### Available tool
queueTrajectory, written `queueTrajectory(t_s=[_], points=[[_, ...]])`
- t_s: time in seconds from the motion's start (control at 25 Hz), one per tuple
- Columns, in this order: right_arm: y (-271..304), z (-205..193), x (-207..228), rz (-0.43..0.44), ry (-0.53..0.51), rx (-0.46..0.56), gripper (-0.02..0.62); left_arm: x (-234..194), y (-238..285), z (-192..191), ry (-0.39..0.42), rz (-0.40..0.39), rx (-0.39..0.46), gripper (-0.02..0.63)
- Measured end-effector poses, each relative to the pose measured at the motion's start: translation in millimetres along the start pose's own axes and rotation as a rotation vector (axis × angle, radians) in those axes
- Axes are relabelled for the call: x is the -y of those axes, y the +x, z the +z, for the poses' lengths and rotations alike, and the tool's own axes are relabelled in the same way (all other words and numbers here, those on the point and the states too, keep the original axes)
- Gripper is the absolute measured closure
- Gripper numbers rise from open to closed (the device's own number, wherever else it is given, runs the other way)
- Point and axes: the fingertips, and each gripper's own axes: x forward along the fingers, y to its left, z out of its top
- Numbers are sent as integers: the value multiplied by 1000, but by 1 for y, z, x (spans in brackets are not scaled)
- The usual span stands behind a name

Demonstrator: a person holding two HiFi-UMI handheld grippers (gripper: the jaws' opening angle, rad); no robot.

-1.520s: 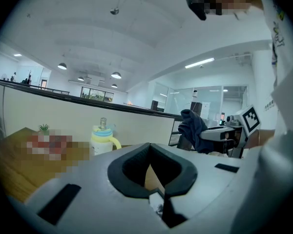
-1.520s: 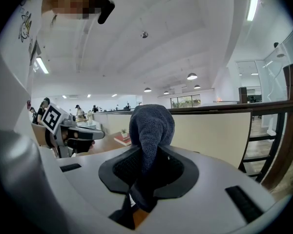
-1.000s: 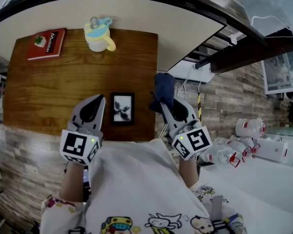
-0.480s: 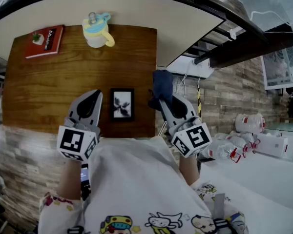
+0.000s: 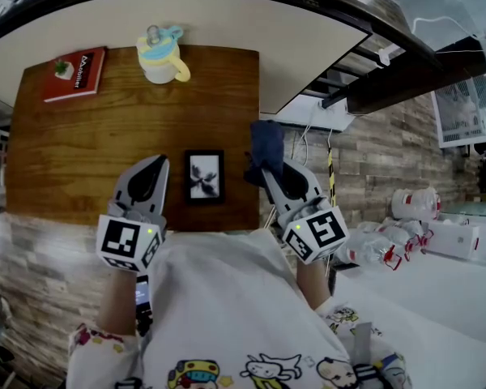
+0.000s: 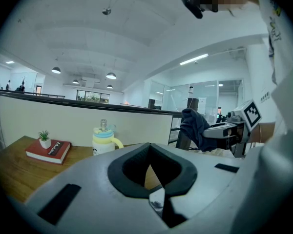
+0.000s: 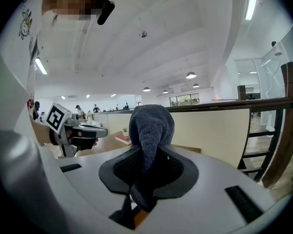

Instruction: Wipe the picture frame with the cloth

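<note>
Head view shows almost nothing changed from a second ago: both grippers sit where they were on either side of the picture frame [image 5: 204,177], and the frame has not shifted on the wooden table [image 5: 89,144]. The cloth [image 5: 266,147] hangs from the right gripper [image 5: 269,173] just as before.

The picture frame is small, with a black border around a white print of a dark leafy sprig. It lies flat near the table's front edge, towards its right side, and nothing is on it. A red book [image 5: 74,73] and a lidded yellow-and-blue cup [image 5: 162,55] stand well apart from it at the far edge.

The left gripper [image 5: 158,164] is over the table just left of the frame, its jaws pressed together with nothing between them. The right gripper is to the right of the frame, past the table's right edge, and is clamped on the dark blue cloth. In the right gripper view the cloth bunches up above the jaws and a fold trails down between them. The cloth is beside the frame but does not touch it.
</note>
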Motion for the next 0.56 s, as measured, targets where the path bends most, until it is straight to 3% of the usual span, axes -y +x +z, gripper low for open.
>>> queueTrajectory(t_s=[0.56], points=[[-1, -3, -8, -7, 0, -6, 531, -9, -7, -3, 5, 7, -7, 603]])
